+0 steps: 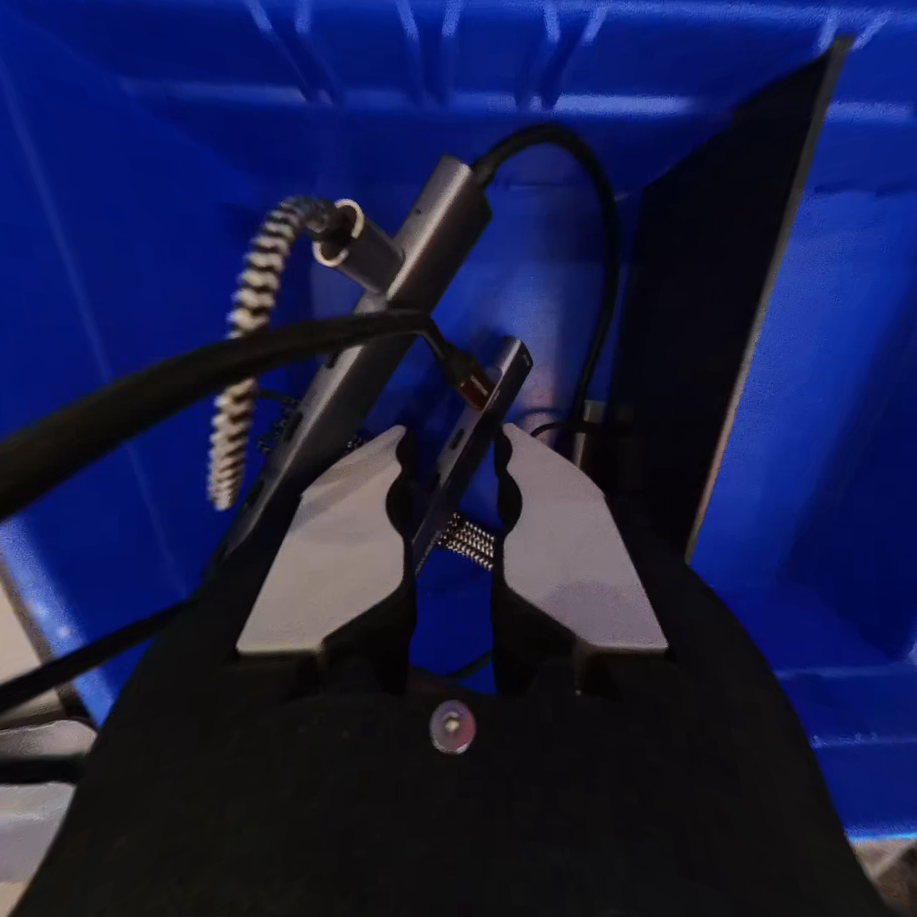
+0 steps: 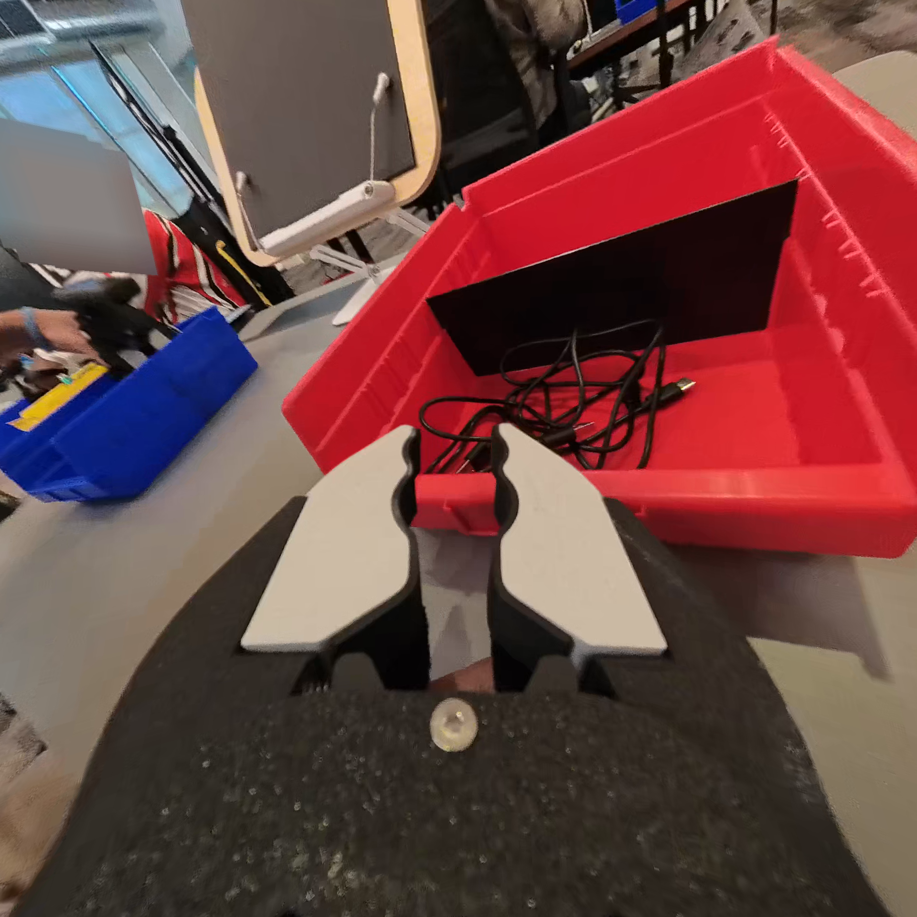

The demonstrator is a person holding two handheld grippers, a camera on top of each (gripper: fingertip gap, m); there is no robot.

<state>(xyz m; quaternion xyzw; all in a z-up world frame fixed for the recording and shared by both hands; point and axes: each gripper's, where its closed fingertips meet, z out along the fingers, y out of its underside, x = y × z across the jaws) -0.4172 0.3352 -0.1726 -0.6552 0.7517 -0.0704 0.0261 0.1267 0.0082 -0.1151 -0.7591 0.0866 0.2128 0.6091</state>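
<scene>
Inside the blue bin (image 1: 149,149) the left claw (image 1: 454,431) straddles a slim grey hub (image 1: 501,377) – grip unclear – while the right claw (image 2: 454,436) hovers spread and empty above the surface (image 2: 149,570) before the red bin (image 2: 744,506) of black cables (image 2: 570,397).

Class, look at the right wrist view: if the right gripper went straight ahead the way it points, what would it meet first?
Most likely the near front wall of the red plastic bin, whose lip already sits between the right gripper fingers. Beyond it lies the tangled black cable. Depth is hard to judge.
</scene>
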